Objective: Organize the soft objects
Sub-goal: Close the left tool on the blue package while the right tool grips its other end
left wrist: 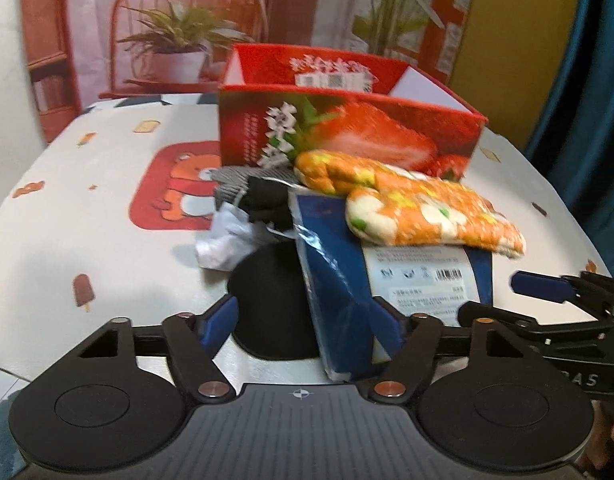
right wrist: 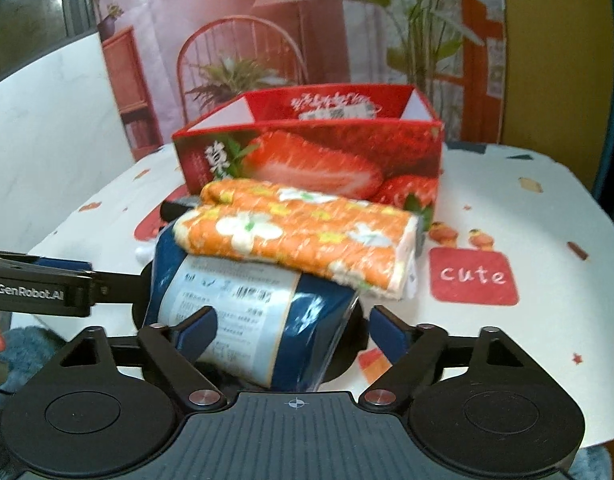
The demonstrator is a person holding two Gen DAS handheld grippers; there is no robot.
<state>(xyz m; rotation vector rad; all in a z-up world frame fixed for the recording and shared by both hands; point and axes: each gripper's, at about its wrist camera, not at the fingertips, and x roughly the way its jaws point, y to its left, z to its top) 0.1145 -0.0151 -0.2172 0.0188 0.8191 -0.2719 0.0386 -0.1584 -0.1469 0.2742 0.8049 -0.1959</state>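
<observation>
Soft things sit heaped at the middle of the tabletop: an orange flowered towel, folded, lies on top of a blue plastic-wrapped pack with a white label. At the pack's 9 o'clock side in the left wrist view lie a black round cloth, a crumpled white piece, a small black item and a grey knit piece.

Behind the heap, at 12 o'clock, stands a red strawberry-printed box, open at the top; its inside is not visible. The towel's far edge lies just beside the box front.

Left tool points down at the heap, its blue fingers apart, with the black cloth and the pack's near corner between them; whether the right finger presses the pack I cannot tell. Right tool likewise points down with fingers apart, straddling the pack's labelled end; its left finger overlaps the label, its right finger stands clear. Each tool shows at the other view's edge.
</observation>
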